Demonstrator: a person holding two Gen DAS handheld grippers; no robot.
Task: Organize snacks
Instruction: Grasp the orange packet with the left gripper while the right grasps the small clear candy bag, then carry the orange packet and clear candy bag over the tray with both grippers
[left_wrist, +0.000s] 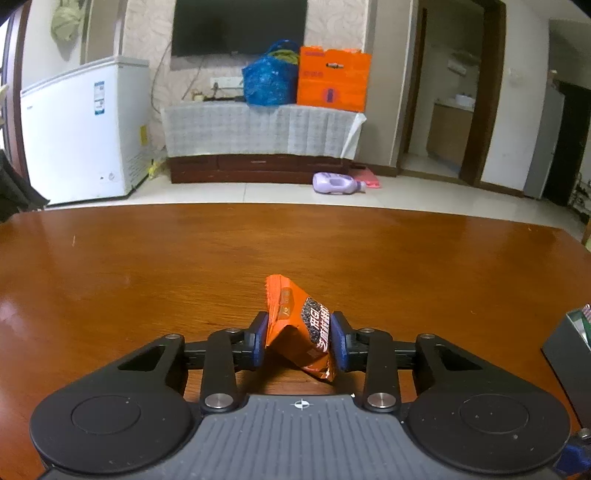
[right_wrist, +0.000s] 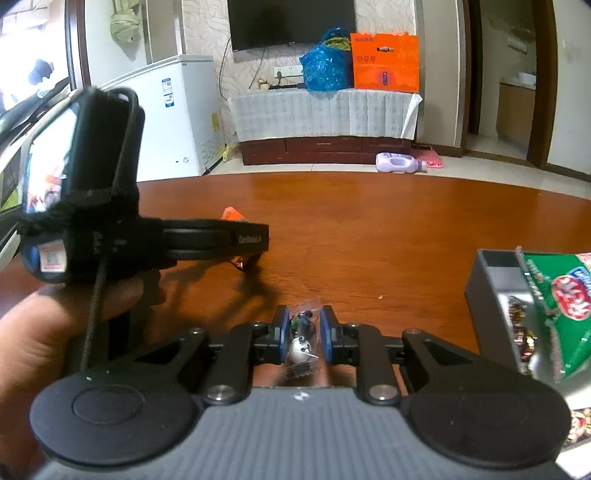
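The left tongs (left_wrist: 298, 345) are clamped on an orange snack packet (left_wrist: 301, 330), its two blue pads pressing the packet's sides. The packet's long axis runs away from the camera, with the crimped end pointing toward the far edge of the bench (left_wrist: 147, 258) and the near end dipping toward the wood; whether it touches the surface I cannot tell. Ahead of it the bench lies bare all the way to its far edge, and to the left as well. At the right edge of the left wrist view stands a grey box (left_wrist: 569, 354), well apart from the packet. The right tongs (right_wrist: 301, 332) are closed on a small clear packet (right_wrist: 303, 339) holding a white and dark item, with its long axis also lying along the fingers. The grey box (right_wrist: 487, 295) sits near the right side of the bench with a green snack bag (right_wrist: 561, 310) tilted out of it. In the right wrist view the left tongs (right_wrist: 255, 240) cross from the left, low over the bench, and open wood stretches between the two tongs and out to the far edge.
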